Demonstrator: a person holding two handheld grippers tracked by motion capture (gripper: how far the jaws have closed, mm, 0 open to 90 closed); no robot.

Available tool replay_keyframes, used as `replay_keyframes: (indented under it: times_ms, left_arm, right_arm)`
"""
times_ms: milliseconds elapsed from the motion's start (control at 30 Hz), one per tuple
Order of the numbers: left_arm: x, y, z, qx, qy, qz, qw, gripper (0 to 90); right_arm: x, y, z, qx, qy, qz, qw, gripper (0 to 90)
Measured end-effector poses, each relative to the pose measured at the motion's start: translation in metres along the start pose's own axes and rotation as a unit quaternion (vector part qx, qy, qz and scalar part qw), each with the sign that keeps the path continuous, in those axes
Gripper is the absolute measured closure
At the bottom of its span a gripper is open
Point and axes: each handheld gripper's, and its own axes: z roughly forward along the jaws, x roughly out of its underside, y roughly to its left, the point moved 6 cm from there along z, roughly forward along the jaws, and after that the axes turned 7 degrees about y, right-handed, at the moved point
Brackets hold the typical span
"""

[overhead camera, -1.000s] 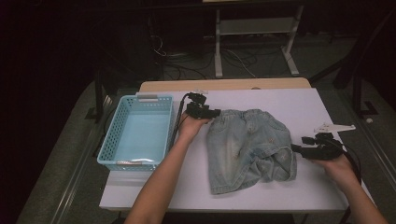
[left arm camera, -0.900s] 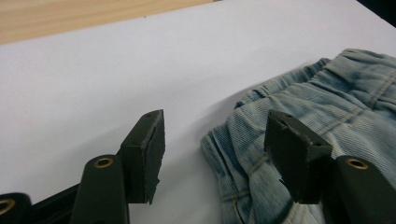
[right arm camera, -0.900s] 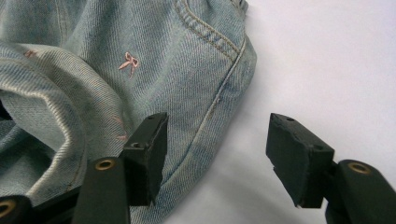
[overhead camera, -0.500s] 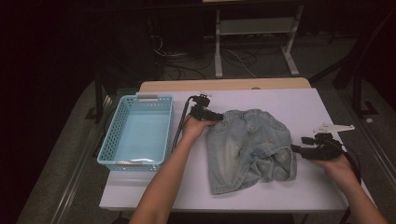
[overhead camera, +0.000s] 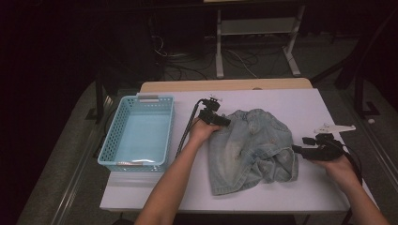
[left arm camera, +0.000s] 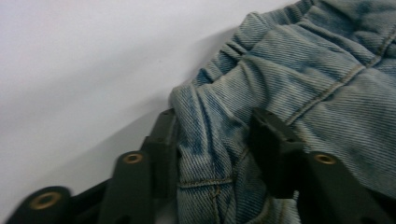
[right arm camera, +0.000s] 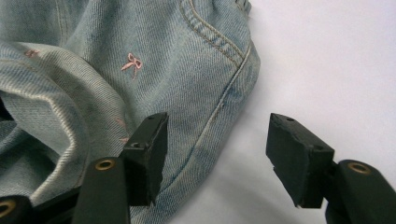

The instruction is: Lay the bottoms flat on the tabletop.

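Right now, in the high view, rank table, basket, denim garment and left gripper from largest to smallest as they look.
1. Table, plainly largest.
2. Denim garment and basket: they cover much the same area, too close to rank.
3. Left gripper, smallest by far.

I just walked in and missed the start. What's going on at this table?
A person is working on a pair of denim shorts lying crumpled on a white table, with a gripper in each hand. The left gripper has just been closing its jaws around a fold at the waistband edge. The right gripper sits open at the opposite edge, one jaw over the denim, not gripping. A light blue basket stands to the left, with nothing in it.
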Motion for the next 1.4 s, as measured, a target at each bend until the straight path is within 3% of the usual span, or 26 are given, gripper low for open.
replay_keyframes:
  times_ms: [133, 300, 433, 567, 833, 933, 1200, 1267, 1400]
  left_arm:
    - [-0.002, -0.002, -0.008, -0.006, -0.013, 0.025, 0.9996, 71.6]
    - [-0.008, 0.002, -0.027, -0.017, -0.054, 0.034, 0.9978, 73.6]
    - [-0.015, 0.008, -0.041, -0.033, -0.085, 0.041, 0.995, 73.9]
    - [-0.019, 0.015, -0.037, -0.062, -0.072, 0.059, 0.9938, 73.9]
    - [-0.014, 0.027, -0.014, -0.083, -0.039, 0.053, 0.9943, 73.0]
    - [-0.014, 0.028, -0.011, -0.088, -0.038, 0.047, 0.9943, 67.2]
    - [-0.017, 0.022, -0.027, -0.08, -0.063, 0.043, 0.9939, 34.4]
    - [-0.017, 0.019, -0.032, -0.07, -0.069, 0.036, 0.9946, 29.0]
    - [-0.013, 0.009, -0.04, -0.056, -0.072, 0.043, 0.9949, 18.1]
  right_arm:
    - [0.0, 0.0, 0.0, 0.0, -0.001, 0.0, 1.0, 38.2]
    - [0.0, -0.001, -0.001, 0.0, -0.003, 0.003, 1.0, 38.2]
    - [0.0, -0.001, -0.001, 0.001, -0.002, 0.001, 1.0, 38.3]
    - [0.0, 0.0, -0.001, 0.001, -0.003, 0.0, 1.0, 38.2]
    - [0.0, -0.001, -0.003, -0.001, -0.007, 0.003, 1.0, 38.2]
    - [-0.001, -0.001, -0.003, -0.002, -0.008, 0.003, 1.0, 38.2]
    - [-0.001, 0.0, -0.002, -0.002, -0.007, 0.003, 1.0, 38.2]
    - [-0.001, 0.0, -0.003, -0.002, -0.007, 0.003, 1.0, 38.2]
    - [-0.001, 0.0, -0.003, -0.003, -0.008, 0.003, 1.0, 38.2]
